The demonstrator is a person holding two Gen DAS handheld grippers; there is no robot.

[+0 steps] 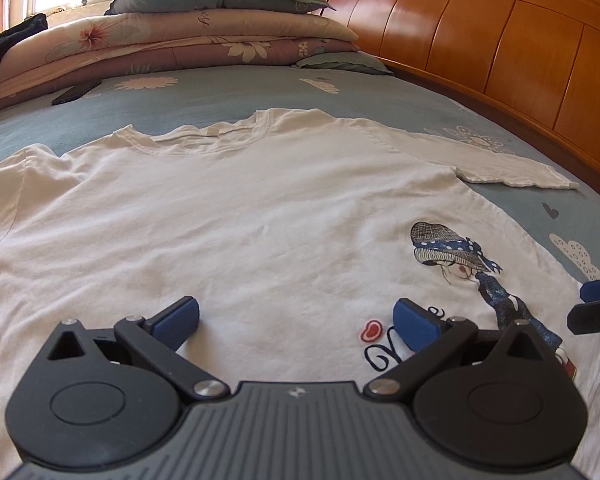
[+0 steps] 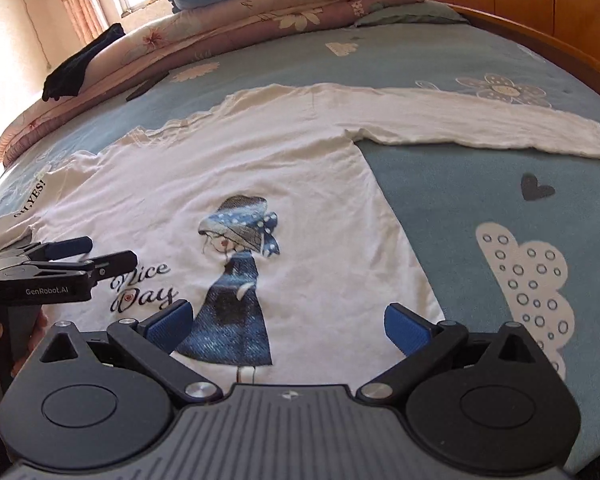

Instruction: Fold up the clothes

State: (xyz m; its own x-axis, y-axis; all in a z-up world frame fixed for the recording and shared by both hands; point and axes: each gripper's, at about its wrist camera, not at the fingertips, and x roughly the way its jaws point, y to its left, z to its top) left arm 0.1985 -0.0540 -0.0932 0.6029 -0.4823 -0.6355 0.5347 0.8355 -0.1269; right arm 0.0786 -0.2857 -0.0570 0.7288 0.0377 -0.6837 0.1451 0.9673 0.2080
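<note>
A white long-sleeved shirt (image 1: 228, 208) lies spread flat, front up, on the bed, collar away from me. Its print shows a girl in a blue dress (image 2: 236, 292) with the words "Nice Day". One sleeve (image 2: 480, 124) stretches out to the right. My left gripper (image 1: 296, 320) hovers open over the shirt's lower middle, nothing between its blue pads. My right gripper (image 2: 286, 322) is open too, low over the girl print near the hem. The left gripper (image 2: 76, 260) shows from the side in the right wrist view, a hand below it.
The blue flowered bedsheet (image 2: 460, 208) lies bare right of the shirt. Folded quilts and a pillow (image 1: 220, 24) are stacked at the far end. A wooden headboard (image 1: 500, 52) runs along the right. A dark phone-like object (image 1: 76, 94) and black cloth (image 2: 80, 64) lie far left.
</note>
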